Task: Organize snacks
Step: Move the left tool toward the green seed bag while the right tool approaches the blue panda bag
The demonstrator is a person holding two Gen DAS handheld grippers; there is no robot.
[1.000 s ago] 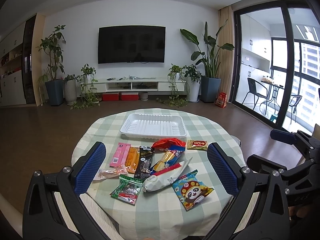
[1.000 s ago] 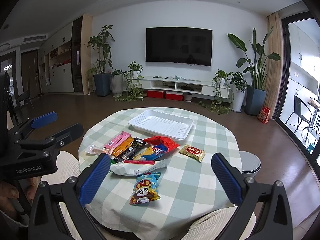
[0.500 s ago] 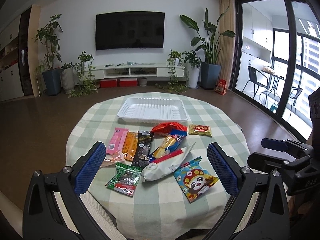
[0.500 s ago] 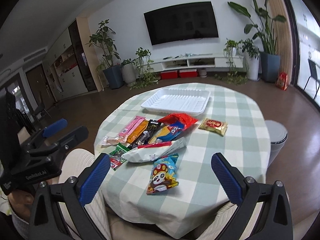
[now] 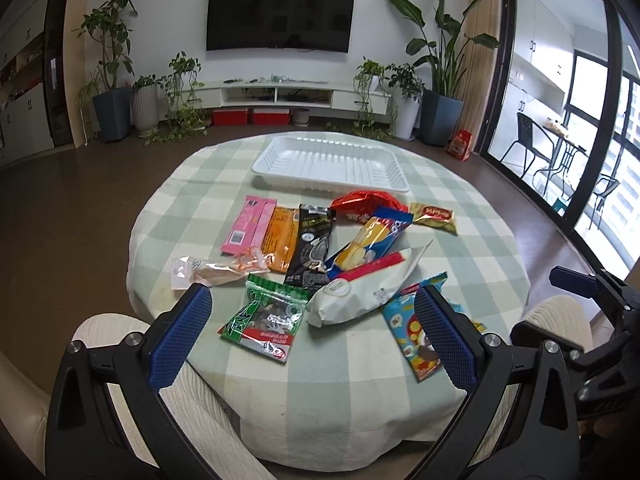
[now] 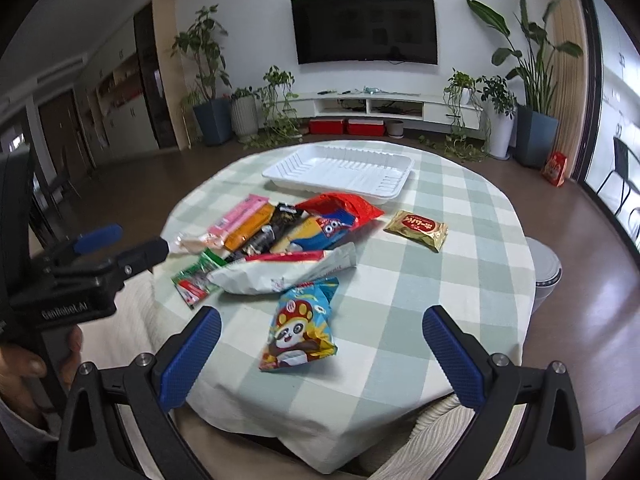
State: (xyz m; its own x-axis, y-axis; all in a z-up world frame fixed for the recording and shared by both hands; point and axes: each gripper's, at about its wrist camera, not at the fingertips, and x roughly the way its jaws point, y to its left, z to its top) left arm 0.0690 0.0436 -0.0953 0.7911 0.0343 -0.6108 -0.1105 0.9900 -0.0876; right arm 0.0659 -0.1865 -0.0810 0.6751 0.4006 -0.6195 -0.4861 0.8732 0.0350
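beyond both spread grippers (image 5: 312,336) (image 6: 320,344), snack packets (image 5: 320,248), white tray (image 5: 330,164)

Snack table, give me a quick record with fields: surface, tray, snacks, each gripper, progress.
surface: round table with green checked cloth
tray: white tray at far side, nothing in it
snacks: loose pile in front of tray; panda packet nearest, gold packet apart to the right
left gripper: open, holds nothing, above near edge
right gripper: open, holds nothing, panda packet between its fingers in view
progress: no snack in tray yet
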